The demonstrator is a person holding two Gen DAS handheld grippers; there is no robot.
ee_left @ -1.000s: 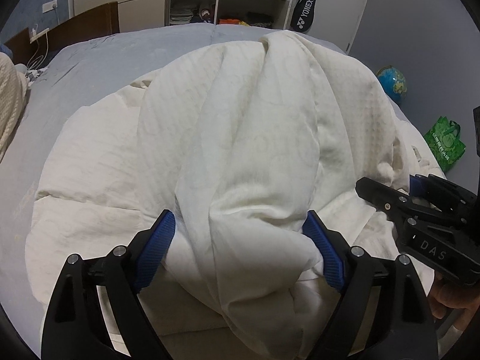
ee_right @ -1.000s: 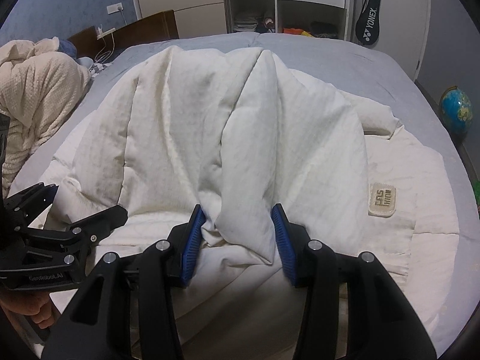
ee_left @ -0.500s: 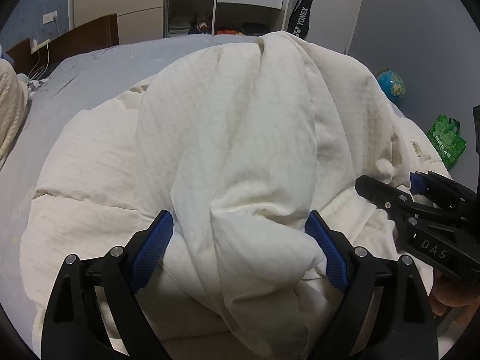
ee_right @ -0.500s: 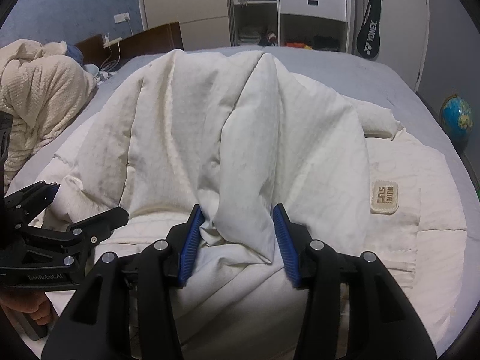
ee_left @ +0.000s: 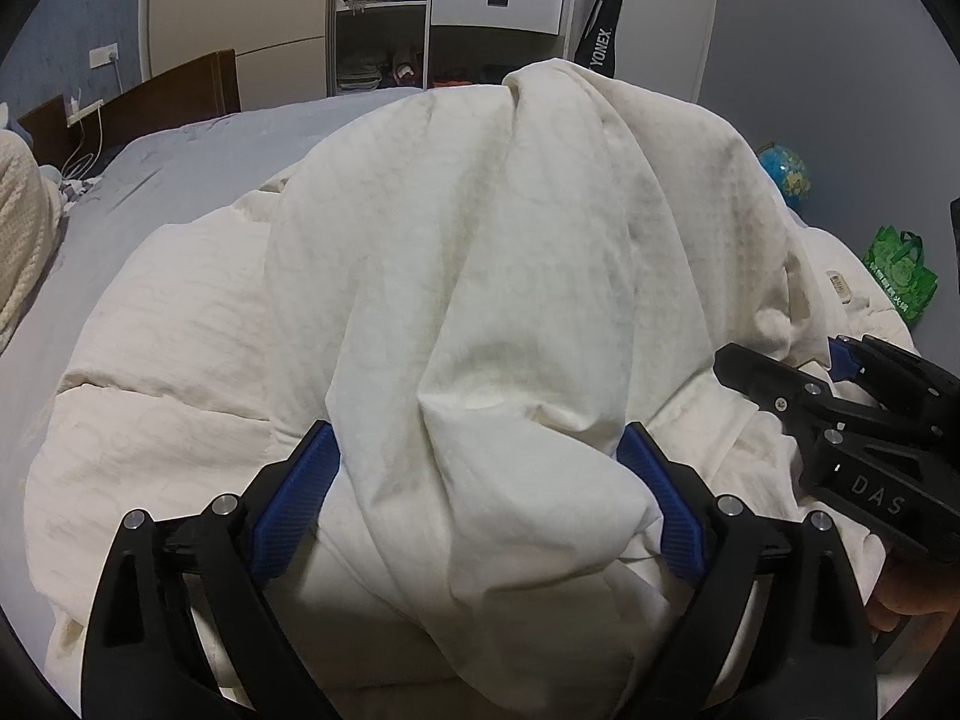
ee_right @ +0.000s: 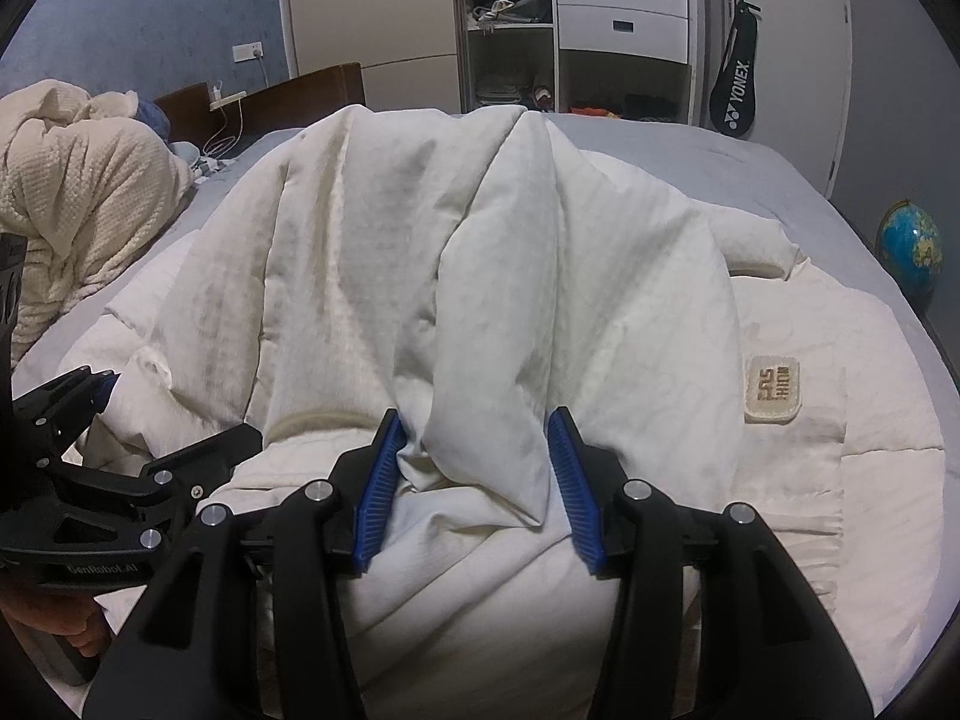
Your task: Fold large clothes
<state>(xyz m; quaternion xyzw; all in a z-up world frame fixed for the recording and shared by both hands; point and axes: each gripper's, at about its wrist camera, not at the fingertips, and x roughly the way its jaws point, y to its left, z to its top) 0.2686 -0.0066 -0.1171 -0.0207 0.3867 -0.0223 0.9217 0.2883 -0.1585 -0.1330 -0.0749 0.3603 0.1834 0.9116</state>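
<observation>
A large cream quilted duvet (ee_left: 480, 252) lies on the grey bed, with a thick fold of it raised toward both cameras. My left gripper (ee_left: 477, 468) is shut on a bulky bunch of that fold, jaws held wide by the fabric. My right gripper (ee_right: 477, 450) is shut on another bunch of the duvet (ee_right: 480, 276). A woven label (ee_right: 773, 389) sits on the flat part at the right. The right gripper shows at the right edge of the left wrist view (ee_left: 840, 396); the left gripper shows at the left edge of the right wrist view (ee_right: 120, 468).
The grey bedsheet (ee_left: 180, 168) extends behind the duvet. A cream knitted blanket (ee_right: 78, 192) is heaped at the left by the wooden headboard (ee_right: 282, 96). A wardrobe with drawers (ee_right: 621, 12), a racket bag (ee_right: 735, 96), a globe (ee_right: 909, 243) and a green bag (ee_left: 900, 273) stand beyond the bed.
Both grippers have lifted with the duvet fold in them, so the fold stands taller and more of the wardrobe shows. The grips have not changed.
</observation>
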